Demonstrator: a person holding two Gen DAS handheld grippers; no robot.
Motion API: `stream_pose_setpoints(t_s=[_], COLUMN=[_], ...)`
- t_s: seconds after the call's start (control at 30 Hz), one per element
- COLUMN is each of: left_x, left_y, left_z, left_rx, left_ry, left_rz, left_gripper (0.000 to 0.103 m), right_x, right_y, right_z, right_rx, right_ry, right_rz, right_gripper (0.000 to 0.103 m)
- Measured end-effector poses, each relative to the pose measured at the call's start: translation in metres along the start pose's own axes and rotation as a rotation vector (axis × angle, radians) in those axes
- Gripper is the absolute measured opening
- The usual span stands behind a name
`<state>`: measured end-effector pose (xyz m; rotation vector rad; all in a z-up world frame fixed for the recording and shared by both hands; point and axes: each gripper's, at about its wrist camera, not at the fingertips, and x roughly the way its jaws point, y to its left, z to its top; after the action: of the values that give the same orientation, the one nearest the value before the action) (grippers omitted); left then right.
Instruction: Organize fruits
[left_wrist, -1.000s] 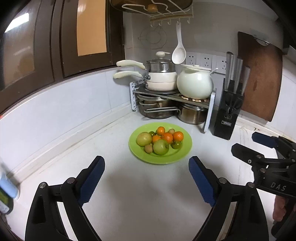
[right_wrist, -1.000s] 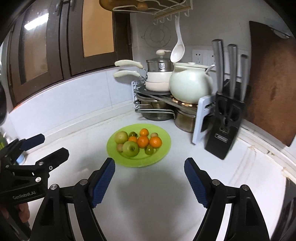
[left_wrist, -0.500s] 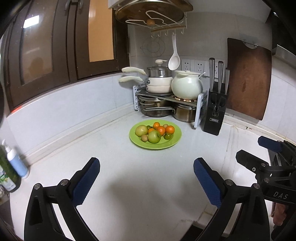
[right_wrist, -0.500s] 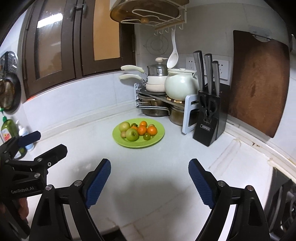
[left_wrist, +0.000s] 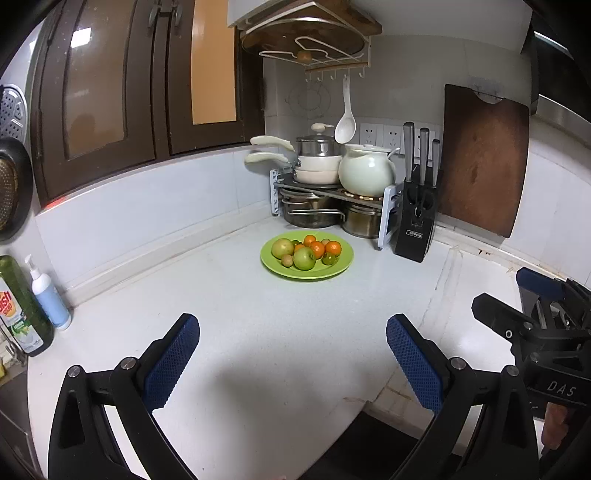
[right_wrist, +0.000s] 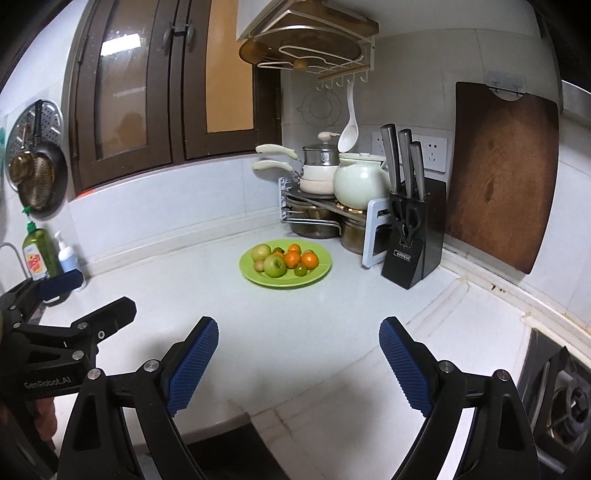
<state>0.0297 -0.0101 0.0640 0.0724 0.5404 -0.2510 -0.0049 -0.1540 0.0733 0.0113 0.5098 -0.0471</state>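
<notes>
Fruits: apples, oranges and small green and brown pieces sit piled together on the green plate (left_wrist: 334, 267), none loose on the counter (left_wrist: 229, 314).
Plate place: toward the counter's back corner, just in front of the pot rack (left_wrist: 328, 201), with the knife block (left_wrist: 415, 221) near its right side.
Left gripper (left_wrist: 291, 360): fingers spread wide, nothing between them, above the counter's front edge.
Right gripper (right_wrist: 299, 363): likewise spread and empty, above the front edge, right of the left one.
Key relation: plate lies straight ahead of both grippers and well apart from them; neither is clearly nearer.
Plate axis: round, so no long side to line up with.
Stage: fits either fruit already gathered or fruit waiting to be sorted out.
</notes>
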Motion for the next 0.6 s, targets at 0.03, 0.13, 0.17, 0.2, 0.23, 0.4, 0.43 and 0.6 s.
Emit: stream_pose_setpoints(t_s=[0.03, 0.13, 0.17, 0.2, 0.23, 0.4, 0.43, 0.6], left_x=[-0.002, -0.010, -0.011, -0.013, -0.014, -0.020, -0.021, -0.024], left_y=[0.000, -0.001, -0.001, -0.002, -0.002, -0.002, -0.003, -0.004], left_z=[-0.001, -0.003, -0.003, -0.004, -0.004, -0.006, -0.006, -0.007], left_rx=[-0.001, 0.002, 0.003, 0.006, 0.006, 0.004, 0.006, 0.007], left_ry=[-0.004, -0.014, -0.016, -0.016, -0.017, -0.023, -0.024, -0.028], left_rz=[0.001, 0.010, 0.013, 0.014, 0.015, 0.019, 0.019, 0.023], left_gripper=[0.103, 0.103, 0.103, 0.103, 0.103, 0.103, 0.103, 0.103], right_x=[-0.002, -0.008, -0.010, -0.012, -0.013, -0.016, -0.018, -0.020], right_y=[0.001, 0.001, 0.002, 0.001, 0.001, 0.002, 0.002, 0.002], right_z=[-0.001, -0.004, -0.004, -0.005, -0.005, -0.006, -0.007, -0.009], right_rx=[0.000, -0.001, 0.000, 0.001, 0.001, 0.002, 0.002, 0.002], right_ry=[-0.001, -0.003, -0.005, -0.006, -0.008, -0.010, -0.011, -0.010], right_rz=[0.000, -0.003, -0.004, -0.002, -0.002, -0.004, -0.004, -0.005], right_gripper=[0.090, 0.090, 0.090, 0.090, 0.090, 0.090, 0.090, 0.090])
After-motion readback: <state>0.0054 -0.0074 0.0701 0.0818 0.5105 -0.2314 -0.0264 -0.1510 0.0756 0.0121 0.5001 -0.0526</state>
